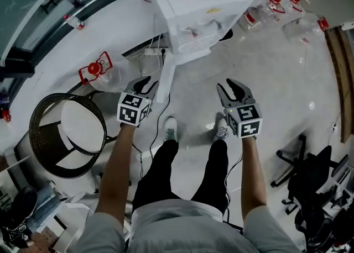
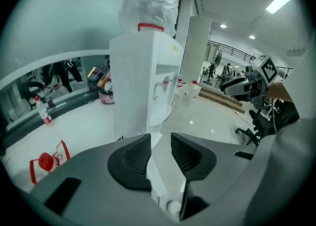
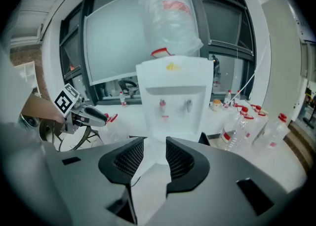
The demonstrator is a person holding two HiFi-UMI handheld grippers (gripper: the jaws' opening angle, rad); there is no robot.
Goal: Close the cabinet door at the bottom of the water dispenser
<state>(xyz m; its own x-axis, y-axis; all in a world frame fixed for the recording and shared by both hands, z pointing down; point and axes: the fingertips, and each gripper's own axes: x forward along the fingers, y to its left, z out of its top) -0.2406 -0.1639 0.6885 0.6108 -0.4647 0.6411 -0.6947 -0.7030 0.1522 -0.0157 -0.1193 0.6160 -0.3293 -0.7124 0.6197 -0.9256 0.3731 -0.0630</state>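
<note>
With our left gripper point(image 1: 146, 84) and right gripper point(image 1: 231, 87) both parted and empty, and the cabinet door point(image 1: 166, 75) hanging open below the water dispenser point(image 1: 193, 3) beside the left one, we risk pushing off-centre and jolting the dispenser.

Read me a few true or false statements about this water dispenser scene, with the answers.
1. The left gripper and right gripper both have open jaws gripping nothing. True.
2. The cabinet door is already shut. False: it stands open toward the person.
3. A wire basket stands on the person's left. True.
4. The water dispenser has nothing on top. False: a plastic-wrapped bottle sits on it.
</note>
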